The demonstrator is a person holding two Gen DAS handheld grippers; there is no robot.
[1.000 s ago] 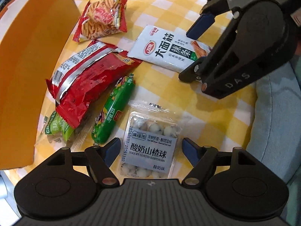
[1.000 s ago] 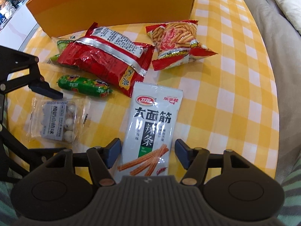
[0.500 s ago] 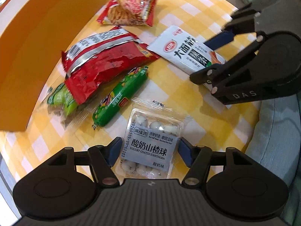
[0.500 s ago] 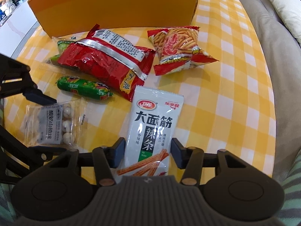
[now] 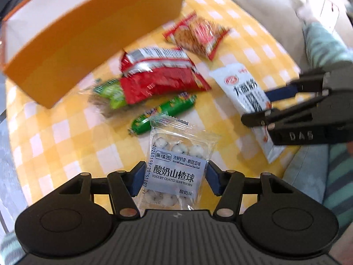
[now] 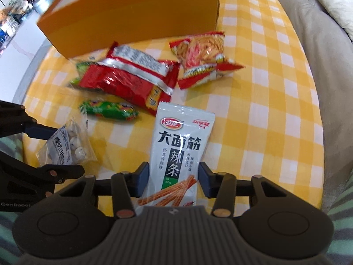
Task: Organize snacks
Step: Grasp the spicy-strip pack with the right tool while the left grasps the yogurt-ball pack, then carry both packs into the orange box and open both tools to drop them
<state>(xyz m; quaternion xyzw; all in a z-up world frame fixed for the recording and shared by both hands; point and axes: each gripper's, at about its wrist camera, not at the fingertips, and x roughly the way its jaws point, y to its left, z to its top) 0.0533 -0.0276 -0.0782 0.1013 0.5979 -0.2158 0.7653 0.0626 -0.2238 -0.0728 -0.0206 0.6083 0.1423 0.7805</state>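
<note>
Left wrist view blurs far snacks; left gripper (image 5: 174,177) clamps hawthorn pack (image 5: 176,167), right gripper (image 6: 173,182) clamps latiao packet (image 6: 178,152).

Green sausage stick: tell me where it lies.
The green sausage stick lies on the checked cloth, in front of the red bag, between the hawthorn pack and white pouch.

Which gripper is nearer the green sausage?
Left. The left gripper, shut on the hawthorn pack, sits just beside the green sausage; the right gripper holds the white packet farther away.
</note>
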